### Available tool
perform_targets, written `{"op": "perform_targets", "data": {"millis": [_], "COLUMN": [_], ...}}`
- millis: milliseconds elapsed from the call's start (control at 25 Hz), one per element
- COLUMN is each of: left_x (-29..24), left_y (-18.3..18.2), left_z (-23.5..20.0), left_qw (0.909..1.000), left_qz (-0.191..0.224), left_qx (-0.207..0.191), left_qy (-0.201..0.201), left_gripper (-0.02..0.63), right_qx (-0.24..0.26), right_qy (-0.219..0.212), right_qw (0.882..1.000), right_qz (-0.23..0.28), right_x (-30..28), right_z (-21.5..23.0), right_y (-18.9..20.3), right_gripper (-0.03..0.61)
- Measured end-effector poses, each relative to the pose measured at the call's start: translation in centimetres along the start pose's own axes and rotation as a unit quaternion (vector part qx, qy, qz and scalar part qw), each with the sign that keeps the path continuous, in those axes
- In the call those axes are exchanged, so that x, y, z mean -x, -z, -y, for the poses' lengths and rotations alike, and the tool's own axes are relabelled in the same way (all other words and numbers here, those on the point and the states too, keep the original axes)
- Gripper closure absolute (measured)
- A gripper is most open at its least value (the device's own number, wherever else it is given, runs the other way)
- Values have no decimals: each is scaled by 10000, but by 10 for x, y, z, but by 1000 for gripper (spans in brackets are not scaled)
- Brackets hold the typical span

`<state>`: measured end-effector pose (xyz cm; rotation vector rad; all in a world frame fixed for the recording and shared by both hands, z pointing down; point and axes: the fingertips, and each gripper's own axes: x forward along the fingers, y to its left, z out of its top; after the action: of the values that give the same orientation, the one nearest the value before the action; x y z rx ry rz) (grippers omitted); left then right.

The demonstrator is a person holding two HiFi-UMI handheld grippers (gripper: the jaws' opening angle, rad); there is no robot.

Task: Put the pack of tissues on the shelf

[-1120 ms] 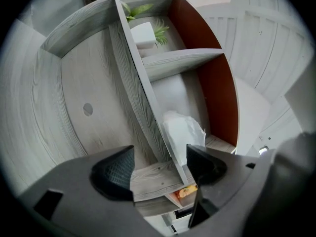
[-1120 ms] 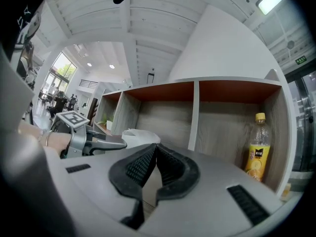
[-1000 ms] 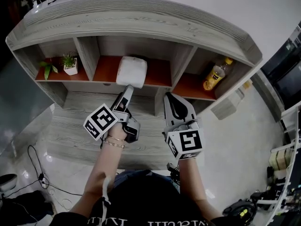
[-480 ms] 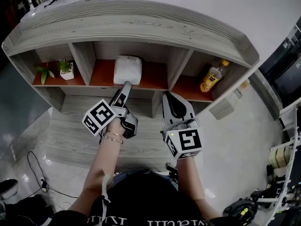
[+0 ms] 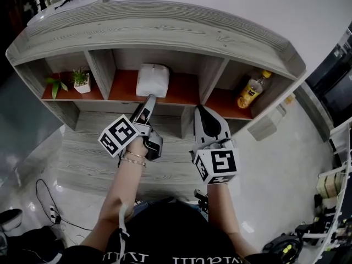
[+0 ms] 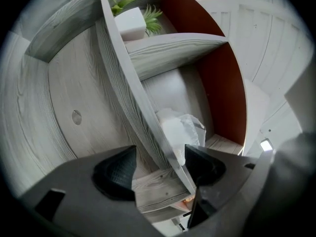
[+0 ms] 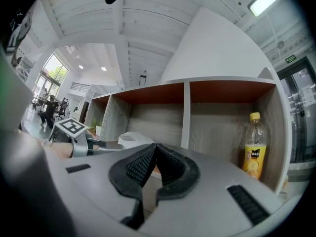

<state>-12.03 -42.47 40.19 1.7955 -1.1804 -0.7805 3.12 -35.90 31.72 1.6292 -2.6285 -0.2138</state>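
Pulling back from the pack of tissues [image 5: 152, 80] at upper centre, left gripper [image 5: 148, 99] is gaping wide and empty, right gripper [image 5: 201, 111] pressing shut.

A potted plant [image 5: 82, 83] and a yellow-drink bottle [image 5: 250, 91] stand well apart.

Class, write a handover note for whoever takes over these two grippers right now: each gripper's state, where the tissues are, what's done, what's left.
Left gripper: open, nothing between its fingers, at the front edge of the middle compartment of the shelf.
Right gripper: shut, empty, in front of the shelf.
Pack of tissues: lying in the middle compartment, touched by neither gripper.
Done: pack placed.
Left: probably just draw the left gripper back.
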Motion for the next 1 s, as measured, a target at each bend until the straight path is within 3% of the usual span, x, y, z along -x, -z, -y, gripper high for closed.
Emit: {"op": "perform_targets", "data": {"millis": [400,600,800,1000], "left_x": [21,32,50,63], "left_y": [-4,-7,-13,-15], "left_z": [8,14,21,29], "left_qw": [9981,9927,9764,9494], "left_qz": [6,12,82,85], "left_qx": [-614,-1204,-2155,-3140], "left_qy": [24,24,-89,-82], "left_gripper": [301,301,301,301], "right_qx": [-232,-253,-177,-204], "right_qy": [-31,-221,-306,-325], "right_qw": [9997,9994,9994,9992], "right_qz": [15,12,34,61], "right_x": [1,3,6,9], "right_z": [-4,-12,-18,-16], "right_y": [4,2,-1,-2], "right_gripper": [563,563,563,563]}}
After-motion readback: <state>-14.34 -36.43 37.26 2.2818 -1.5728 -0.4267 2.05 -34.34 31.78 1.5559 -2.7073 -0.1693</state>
